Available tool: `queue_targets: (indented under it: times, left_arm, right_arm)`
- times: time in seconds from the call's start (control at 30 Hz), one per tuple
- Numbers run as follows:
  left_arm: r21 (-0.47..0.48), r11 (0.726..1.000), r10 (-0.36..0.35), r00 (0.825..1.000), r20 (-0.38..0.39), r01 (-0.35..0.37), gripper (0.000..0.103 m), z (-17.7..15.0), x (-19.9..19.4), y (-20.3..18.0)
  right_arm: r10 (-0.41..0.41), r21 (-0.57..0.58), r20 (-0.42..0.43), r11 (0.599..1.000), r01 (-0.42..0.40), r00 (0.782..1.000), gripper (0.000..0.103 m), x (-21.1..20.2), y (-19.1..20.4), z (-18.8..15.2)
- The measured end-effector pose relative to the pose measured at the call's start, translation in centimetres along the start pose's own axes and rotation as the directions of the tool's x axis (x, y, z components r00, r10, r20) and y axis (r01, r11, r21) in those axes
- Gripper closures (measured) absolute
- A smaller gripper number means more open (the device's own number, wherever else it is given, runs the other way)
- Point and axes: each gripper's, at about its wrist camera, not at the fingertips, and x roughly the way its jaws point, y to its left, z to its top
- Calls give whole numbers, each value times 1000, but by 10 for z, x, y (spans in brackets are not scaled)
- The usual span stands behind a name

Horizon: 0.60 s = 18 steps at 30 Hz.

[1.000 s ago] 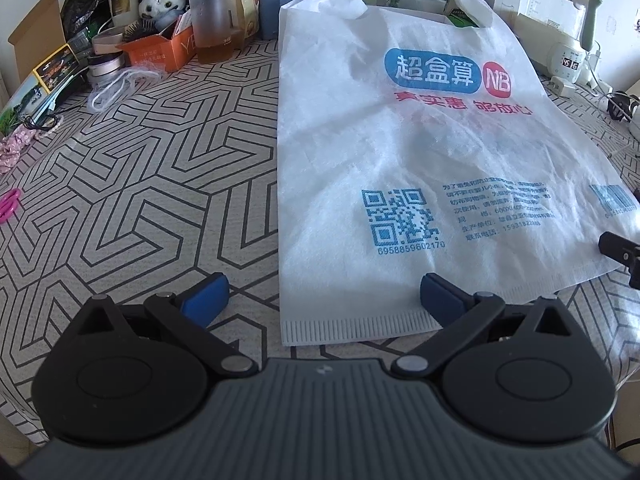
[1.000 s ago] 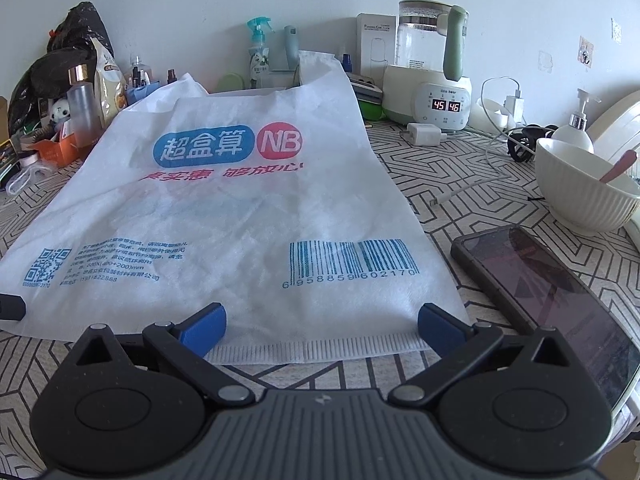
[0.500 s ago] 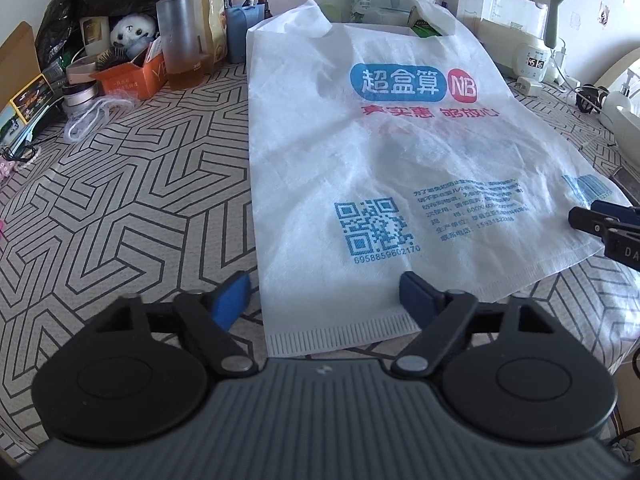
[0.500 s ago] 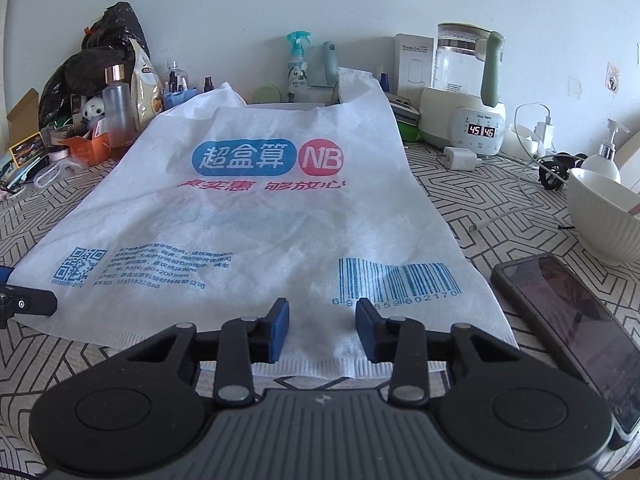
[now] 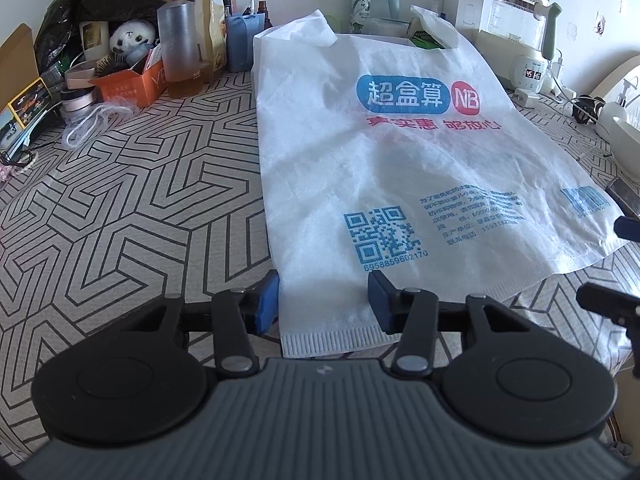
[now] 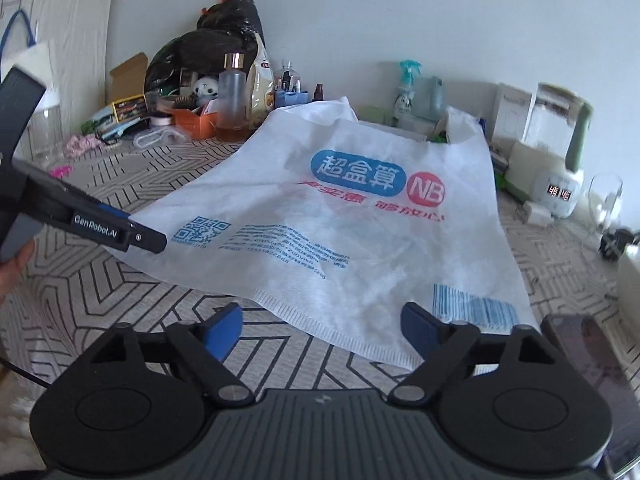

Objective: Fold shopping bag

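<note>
The left gripper (image 5: 324,300) straddles the near left corner of the white shopping bag (image 5: 400,152), jaws half apart and just closing, pads not yet pressing. The right gripper (image 6: 320,330) hovers at the bag's other near corner, jaws just opened wide, nothing clamped. The left gripper's side reads "GenRobot.AI". Ahead on the bag: a QR code above "6958859602170", a barcode, then a blue logo beside a pink "NB". The bag lies flat on the patterned table (image 5: 140,200).

The shopping bag (image 5: 400,168) reads "NB" and "6958859602170"; the left gripper (image 6: 146,240) reads "GenRobot.AI".
</note>
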Motion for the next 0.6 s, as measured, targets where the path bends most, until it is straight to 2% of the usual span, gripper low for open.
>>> queue_targets:
  times: [0.07, 0.2, 0.43, 0.5, 0.57, 0.6]
  left_arm:
    - [-4, 1000, -9, 1000, -5, 9, 56, 2, 2, 1]
    - [-12, 1000, -30, 999, -21, 29, 53, 6, 6, 5]
    - [-11, 998, -58, 997, -46, 58, 44, 11, 11, 6]
    - [-38, 994, -102, 992, -70, 100, 42, 17, 13, 12]
    - [-53, 991, -125, 989, -74, 121, 42, 19, 11, 18]
    - [-59, 990, -135, 988, -74, 131, 42, 20, 9, 21]
  right_arm:
    - [-52, -75, -5, 996, 52, 999, 10, 7, 14, 0]
    - [-99, -138, 12, 985, 99, 995, 10, 22, 28, 1]
    - [-54, -12, 4, 998, 54, 999, 12, 49, 17, 8]
    - [-28, 42, -4, 999, 29, 1000, 26, 57, 10, 10]
    - [4, 98, -20, 995, -2, 1000, 52, 63, 3, 14]
    - [12, 114, -24, 993, -9, 1000, 57, 65, 1, 15]
